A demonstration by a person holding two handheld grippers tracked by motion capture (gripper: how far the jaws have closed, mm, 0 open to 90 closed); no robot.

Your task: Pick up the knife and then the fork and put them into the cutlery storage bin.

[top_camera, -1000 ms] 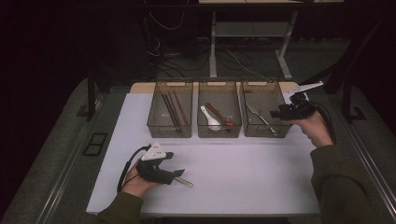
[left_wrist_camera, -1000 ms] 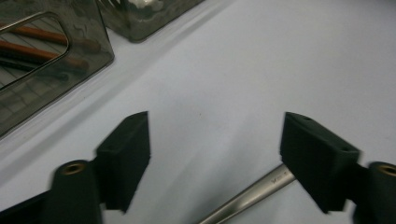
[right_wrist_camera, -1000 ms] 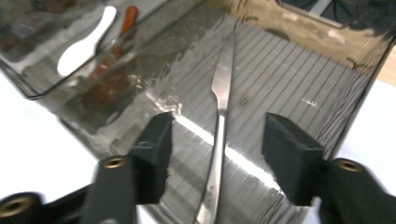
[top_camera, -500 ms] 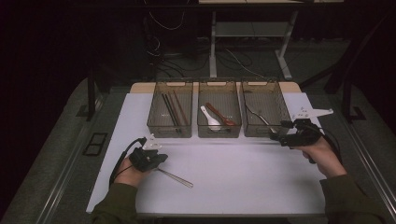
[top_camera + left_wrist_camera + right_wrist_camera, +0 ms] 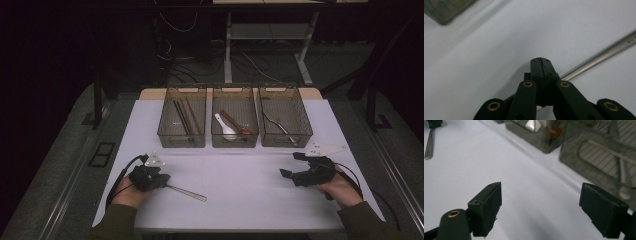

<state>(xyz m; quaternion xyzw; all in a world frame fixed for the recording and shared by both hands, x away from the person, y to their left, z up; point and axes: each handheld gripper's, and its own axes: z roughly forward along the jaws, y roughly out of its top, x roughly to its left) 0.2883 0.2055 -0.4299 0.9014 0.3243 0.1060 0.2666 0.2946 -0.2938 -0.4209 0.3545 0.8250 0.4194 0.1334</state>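
Now the left tool point(image 5: 161, 181) is clamped on a slim, shiny steel utensil handle point(image 5: 599, 58); its engraving at the tool's right is unreadable. The right tool point(image 5: 291, 165) gapes wide, its jaws just opening on nothing.

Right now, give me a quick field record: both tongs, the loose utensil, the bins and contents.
left tongs: shut on the handle end of the long thin metal utensil, which lies on the white table
right tongs: open, nothing between them, jaws have just been opening
left smoky clear plastic bin: dark chopsticks
middle bin: white spoon, reddish-brown spoon
right bin: metal utensil
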